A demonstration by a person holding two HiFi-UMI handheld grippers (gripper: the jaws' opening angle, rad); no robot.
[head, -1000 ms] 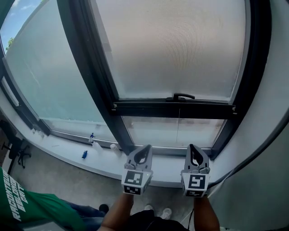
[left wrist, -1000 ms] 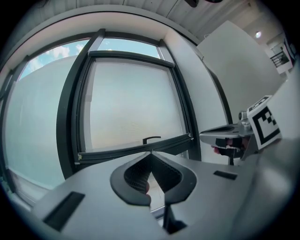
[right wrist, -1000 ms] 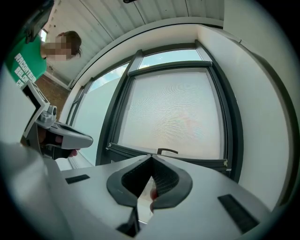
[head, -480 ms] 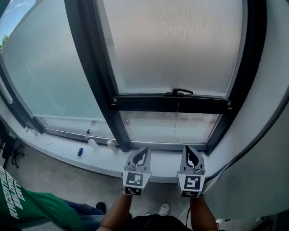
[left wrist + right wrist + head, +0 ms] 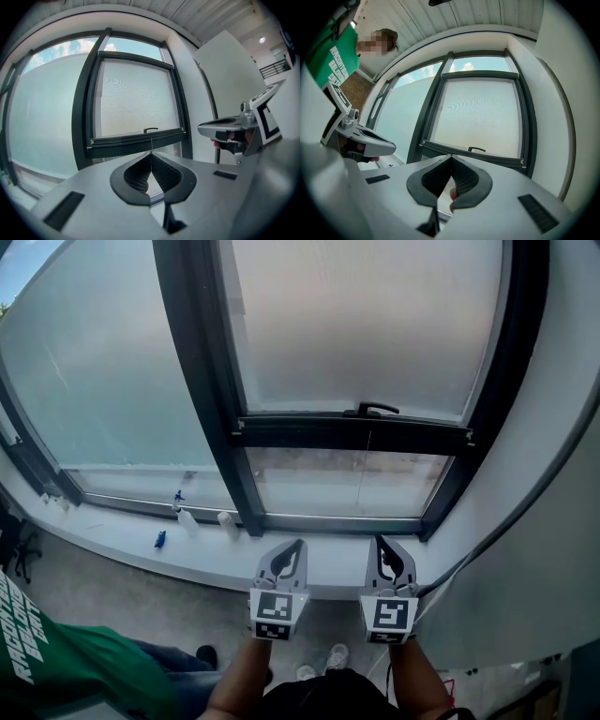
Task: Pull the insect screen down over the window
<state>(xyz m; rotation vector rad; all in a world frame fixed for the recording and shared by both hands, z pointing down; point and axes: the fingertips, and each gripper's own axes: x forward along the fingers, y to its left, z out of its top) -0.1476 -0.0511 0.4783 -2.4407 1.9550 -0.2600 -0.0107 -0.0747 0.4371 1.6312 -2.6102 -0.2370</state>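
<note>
The insect screen (image 5: 356, 324) covers most of the right window pane; its dark bottom bar (image 5: 352, 433) with a small black handle (image 5: 373, 410) hangs a little above the sill, and a thin cord (image 5: 367, 486) runs down from it. Bare glass shows below the bar. My left gripper (image 5: 297, 546) and right gripper (image 5: 380, 542) are both shut and hold nothing, side by side below the sill (image 5: 328, 563), well short of the bar. The screen (image 5: 133, 98) with its handle (image 5: 150, 129) shows in the left gripper view beyond the left gripper (image 5: 151, 153), and the screen (image 5: 480, 115) in the right gripper view beyond the right gripper (image 5: 451, 157).
A thick dark mullion (image 5: 202, 381) splits the screened pane from a wide frosted pane (image 5: 94, 381) on the left. Small blue and white items (image 5: 178, 512) lie on the sill at left. A person in a green shirt (image 5: 56, 662) stands at lower left. A white wall (image 5: 553, 474) closes the right side.
The head view has shifted, so the window and sill sit higher in the picture. Both grippers stay shut and side by side, now lower against the sill.
</note>
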